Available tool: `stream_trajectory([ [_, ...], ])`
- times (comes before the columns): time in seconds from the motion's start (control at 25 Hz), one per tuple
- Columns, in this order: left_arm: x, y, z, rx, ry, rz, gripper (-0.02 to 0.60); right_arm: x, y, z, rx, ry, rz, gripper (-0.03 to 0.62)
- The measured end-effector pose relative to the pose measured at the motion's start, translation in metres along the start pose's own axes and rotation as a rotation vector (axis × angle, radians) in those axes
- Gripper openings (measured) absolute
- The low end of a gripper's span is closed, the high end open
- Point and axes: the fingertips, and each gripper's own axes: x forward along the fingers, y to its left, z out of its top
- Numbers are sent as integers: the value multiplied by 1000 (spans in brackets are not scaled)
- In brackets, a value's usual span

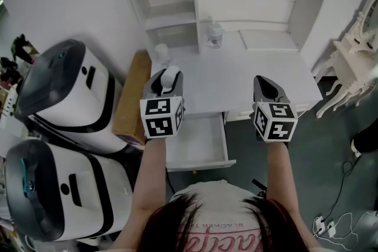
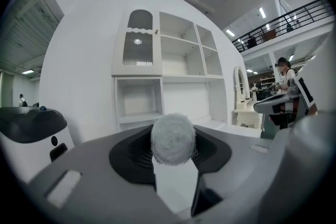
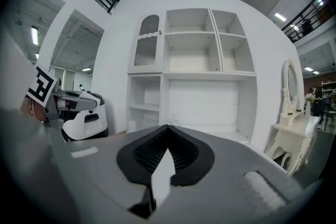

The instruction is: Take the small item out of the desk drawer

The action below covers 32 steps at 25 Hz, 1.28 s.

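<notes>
Left gripper (image 1: pixel 165 84) is seen clamped on the ball (image 2: pixel 173 138), a fuzzy white puff pinched across its middle and raised clear of the drawer (image 1: pixel 198 144). It is judged light and soft, so a gentle hold at its widest part is advised. Right gripper (image 3: pixel 167 131) is pressed together, empty. Beyond, the drawer is seen open under the desk (image 1: pixel 248 77).

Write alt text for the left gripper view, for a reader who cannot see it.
The grey left gripper clamps a small fluffy white ball between its black-padded jaws, in front of a tall white shelf unit. A rounded white-and-black machine stands at the left edge.
</notes>
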Motion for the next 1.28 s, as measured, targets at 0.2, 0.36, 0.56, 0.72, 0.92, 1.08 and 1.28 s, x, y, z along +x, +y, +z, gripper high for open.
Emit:
stream_trajectory([
  [0.2,-10,1,23,22,-87,-1,186,-5,4,23,2,-83,6,2],
  [0.36,-21,-1,43,57,-171,-7,187,-14,16,46,-54,-185,34,2],
  [0.56,-34,2,64,67,-268,-5,187,-29,27,80,-126,-307,46,2],
  [0.72,-45,1,81,101,-325,3,187,-38,28,99,-152,-352,47,2],
  [0.92,-59,5,94,108,-373,22,187,-46,32,111,-162,-387,54,2],
  [1.08,-66,9,102,97,-403,30,187,-54,36,120,-187,-417,58,0],
  [1.28,-79,12,111,74,-450,31,187,-60,40,126,-190,-443,65,0],
])
